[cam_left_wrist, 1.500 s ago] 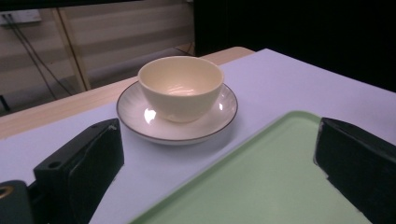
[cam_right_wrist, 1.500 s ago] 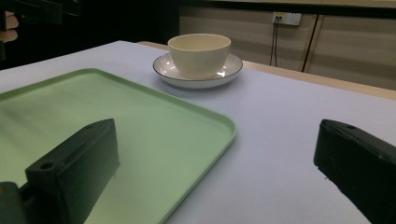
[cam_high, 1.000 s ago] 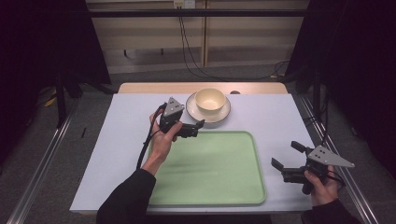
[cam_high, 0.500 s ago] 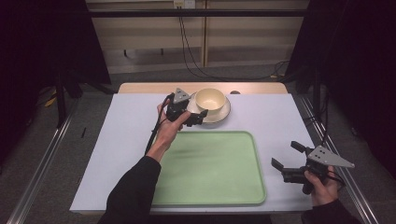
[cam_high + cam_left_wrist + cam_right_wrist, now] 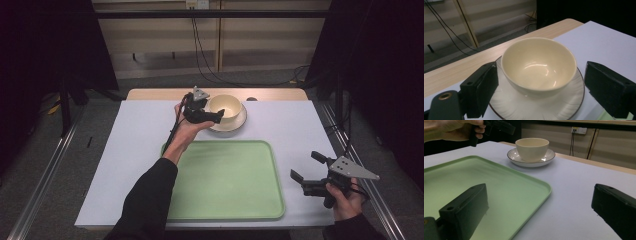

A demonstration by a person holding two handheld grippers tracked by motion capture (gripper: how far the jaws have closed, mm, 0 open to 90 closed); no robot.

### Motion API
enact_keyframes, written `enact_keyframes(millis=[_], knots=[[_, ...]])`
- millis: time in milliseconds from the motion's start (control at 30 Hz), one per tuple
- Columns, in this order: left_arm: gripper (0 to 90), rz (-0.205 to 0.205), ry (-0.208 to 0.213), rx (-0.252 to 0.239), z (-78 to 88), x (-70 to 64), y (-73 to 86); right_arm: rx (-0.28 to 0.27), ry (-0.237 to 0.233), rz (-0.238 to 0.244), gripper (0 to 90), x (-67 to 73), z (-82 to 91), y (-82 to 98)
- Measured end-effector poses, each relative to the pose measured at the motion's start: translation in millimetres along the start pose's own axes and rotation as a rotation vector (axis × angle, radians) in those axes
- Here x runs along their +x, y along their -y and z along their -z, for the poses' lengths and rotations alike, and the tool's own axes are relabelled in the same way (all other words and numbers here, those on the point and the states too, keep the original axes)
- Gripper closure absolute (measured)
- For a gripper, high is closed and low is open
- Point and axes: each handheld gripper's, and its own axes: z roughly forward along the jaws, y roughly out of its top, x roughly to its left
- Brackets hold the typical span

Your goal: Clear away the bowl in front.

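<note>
The bowl [image 5: 538,65] is judged rigid, glazed, slippery and breakable; its rim is best pinched; the left hand-held gripper [image 5: 541,87] is spread, jaws lately narrowing, nothing held.

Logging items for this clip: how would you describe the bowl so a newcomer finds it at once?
Start at the green tray in the table's middle, then look past its far edge. There a cream bowl sits on a white saucer with a thin dark rim; it is the table's one deep, rounded vessel.
</note>
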Motion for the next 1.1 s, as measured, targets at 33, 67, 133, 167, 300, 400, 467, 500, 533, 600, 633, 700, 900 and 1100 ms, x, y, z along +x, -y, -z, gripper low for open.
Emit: enact_keyframes(millis=[33,67,133,167,300,400,467,500,533,600,633,700,900,1100], knots=[[13.1,0.005,0.0,0.007,-2.6,1.4,-0.8,0.0,0.0,0.003,0.5,-0.2,-0.1,0.0],[12.7,0.023,0.004,0.013,-6.3,3.4,-0.9,0.0,-0.001,0.005,0.5,-0.3,-0.2,0.0],[12.5,0.042,-0.033,0.034,-11.6,6.2,-1.1,0.003,-0.004,0.008,0.5,-0.1,0.0,0.1],[11.3,0.046,-0.045,0.038,-14.1,7.7,-0.7,0.003,-0.004,0.011,0.5,-0.2,-0.1,0.2],[9.4,0.109,-0.057,0.08,-26.1,11.6,2.3,0.008,-0.009,0.012,0.5,-0.7,-1.5,1.0],[11.5,0.094,-0.086,0.105,-36.0,10.5,2.9,0.018,-0.014,0.009,0.5,0.3,-2.2,1.5],[13.2,0.114,-0.082,0.134,-40.7,9.3,1.2,0.014,-0.012,0.011,0.5,-0.1,-1.6,1.3],[13.1,0.122,-0.089,0.14,-42.5,7.9,1.0,0.011,-0.015,0.011,0.5,-0.5,-1.3,1.1],[12.6,0.101,-0.091,0.155,-44.2,7.1,0.8,0.01,-0.015,0.011,0.5,-0.6,-1.2,1.1],[14.1,0.102,-0.085,0.16,-49.4,6.4,2.4,0.007,-0.012,0.011,0.5,-0.6,-1.1,1.2],[14.9,0.11,-0.085,0.159,-50.7,6.2,2.7,0.01,-0.015,0.012,0.5,-0.6,-1.1,1.2],[17.1,0.105,-0.078,0.169,-53.5,7.6,3.7,0.011,-0.018,0.011,0.8,-0.5,-1.1,1.2],[20.4,0.124,-0.09,0.209,-61.5,13.7,9.5,0.012,-0.019,0.013,0.9,-0.6,-1.2,1.2],[28.9,0.163,-0.08,0.244,-63.1,20.4,9.0,0.011,-0.016,0.013,1.3,-0.8,-1.1,1.2]])
